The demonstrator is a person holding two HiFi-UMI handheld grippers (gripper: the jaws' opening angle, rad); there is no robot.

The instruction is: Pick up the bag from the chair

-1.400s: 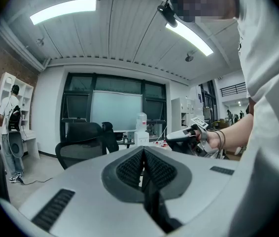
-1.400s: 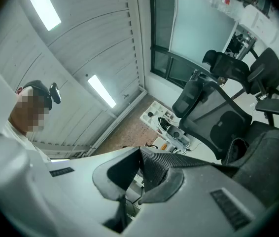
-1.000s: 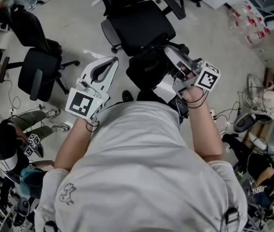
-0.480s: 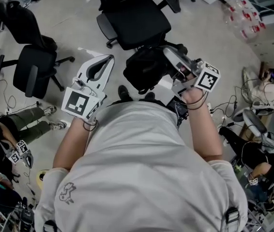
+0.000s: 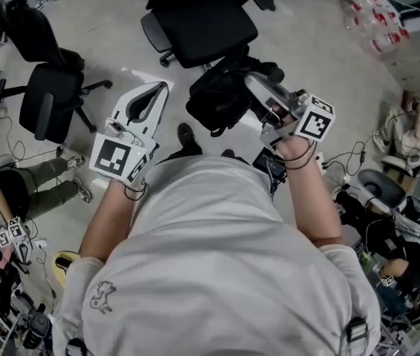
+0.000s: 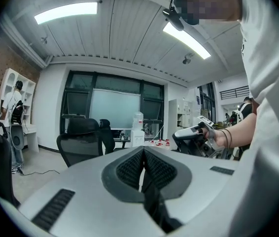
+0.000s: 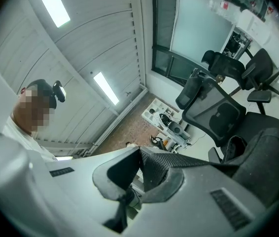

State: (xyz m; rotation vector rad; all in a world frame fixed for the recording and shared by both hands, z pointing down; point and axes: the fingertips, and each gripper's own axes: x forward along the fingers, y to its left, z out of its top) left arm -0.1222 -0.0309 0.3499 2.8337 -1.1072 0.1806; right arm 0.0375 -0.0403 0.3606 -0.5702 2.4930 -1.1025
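The black bag [image 5: 221, 99] hangs off the floor in front of the person, just short of the black office chair [image 5: 195, 24]. My right gripper [image 5: 253, 81] is shut on the bag's woven black strap [image 7: 179, 163], which runs out from between its jaws [image 7: 139, 152] to the bag's body [image 7: 267, 157]. To the bag's left, my left gripper [image 5: 158, 89] is held about level. Its jaws [image 6: 143, 152] are shut together with nothing between them. The right gripper [image 6: 194, 135] also shows in the left gripper view.
A second black chair [image 5: 47, 95] stands at the left on the grey floor. People sit or crouch at the left edge [image 5: 39, 180] and at the right [image 5: 410, 236]. Cables [image 5: 351, 173] trail over the floor at the right. A further chair [image 7: 218, 115] stands ahead.
Both grippers and the hanging bag have drawn back from the chair, which has slid toward the top of the head view. The grip on the strap has not changed.
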